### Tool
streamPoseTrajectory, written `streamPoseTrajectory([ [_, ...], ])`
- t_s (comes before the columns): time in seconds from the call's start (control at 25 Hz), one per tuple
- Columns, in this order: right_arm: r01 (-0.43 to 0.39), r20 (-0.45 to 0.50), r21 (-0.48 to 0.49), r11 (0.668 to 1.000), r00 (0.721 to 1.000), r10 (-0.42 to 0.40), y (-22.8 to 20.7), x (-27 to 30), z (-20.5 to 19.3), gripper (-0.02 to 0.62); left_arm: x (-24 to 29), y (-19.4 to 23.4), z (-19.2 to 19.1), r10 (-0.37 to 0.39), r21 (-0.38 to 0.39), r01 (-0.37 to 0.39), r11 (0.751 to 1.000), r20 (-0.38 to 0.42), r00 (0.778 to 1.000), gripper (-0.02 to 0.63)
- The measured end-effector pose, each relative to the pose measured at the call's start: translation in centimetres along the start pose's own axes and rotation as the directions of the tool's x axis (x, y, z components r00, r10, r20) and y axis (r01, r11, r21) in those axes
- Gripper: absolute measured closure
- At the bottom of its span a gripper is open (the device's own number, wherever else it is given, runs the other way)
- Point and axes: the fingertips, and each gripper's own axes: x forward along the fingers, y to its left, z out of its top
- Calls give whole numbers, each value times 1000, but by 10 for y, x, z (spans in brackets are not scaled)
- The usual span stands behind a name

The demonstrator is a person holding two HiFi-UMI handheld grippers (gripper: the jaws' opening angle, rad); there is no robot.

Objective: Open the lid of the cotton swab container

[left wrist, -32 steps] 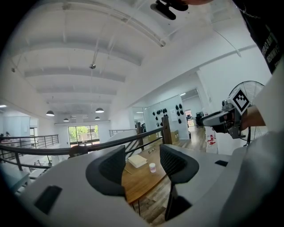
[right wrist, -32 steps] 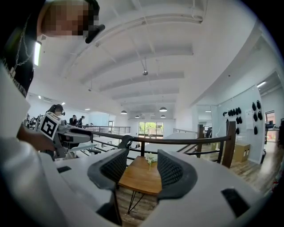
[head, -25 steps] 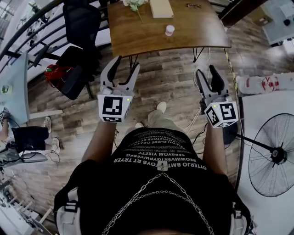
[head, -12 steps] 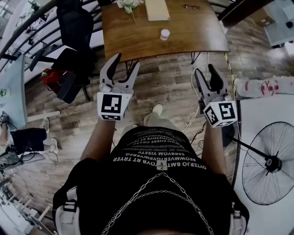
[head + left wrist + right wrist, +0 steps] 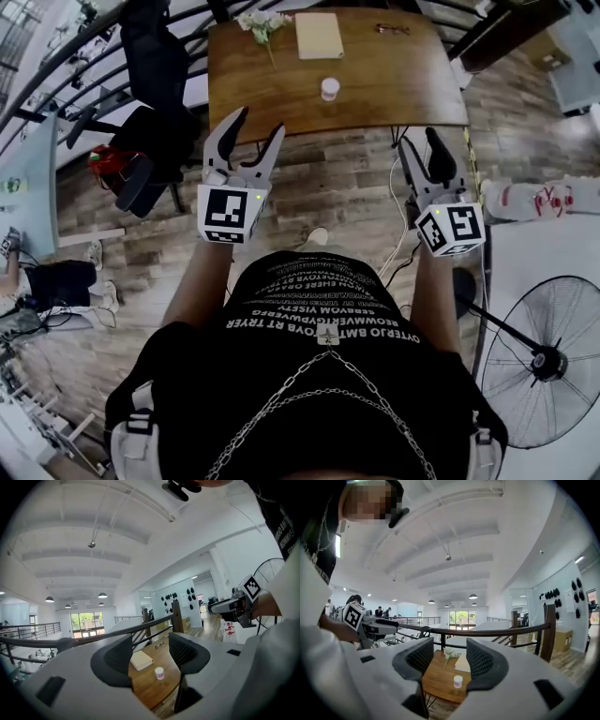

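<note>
The table (image 5: 394, 75) and its cotton swab container (image 5: 329, 89) have drawn nearer: an approach, lid untouched. The left gripper (image 5: 258, 127) and right gripper (image 5: 419, 142) gape wide, empty, well short.

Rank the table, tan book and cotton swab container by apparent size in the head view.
1. table
2. tan book
3. cotton swab container
The book and container lie on the table at a similar distance, so the order holds.

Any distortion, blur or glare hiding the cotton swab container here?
Head view: strong fisheye, floorboards curve, cotton swab container small but sharp on the table. Left gripper view: railing bows, dark corners, container clear past the jaws. Right gripper view: even ceiling light, no glare, container clear.
</note>
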Motion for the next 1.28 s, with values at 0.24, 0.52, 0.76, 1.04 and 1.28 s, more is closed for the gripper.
streamPoseTrajectory([
  [0.24, -13, 16, 11, 1000, 1000, 13, -28, 2, -4, 388, 12, -14, 8, 11, -1, -11, 1000, -1, 1000, 357],
  [0.52, -26, 17, 42, 999, 1000, 25, -34, 13, -8, 388, 14, -13, 8, 17, 4, -17, 1000, -17, 1000, 357],
  [0.76, -21, -15, 58, 998, 1000, 22, -33, 22, -22, 388, 23, -11, -9, -12, -8, 12, 1000, -50, 999, 357],
  [1.04, 5, -31, 57, 998, 1000, -3, -44, 46, -23, 388, 57, -2, -12, -71, -26, 69, 997, -50, 996, 357],
  [1.28, 35, -47, 49, 998, 998, -33, -62, 79, -19, 388, 100, 9, -7, -139, -13, 139, 990, -32, 990, 357],
])
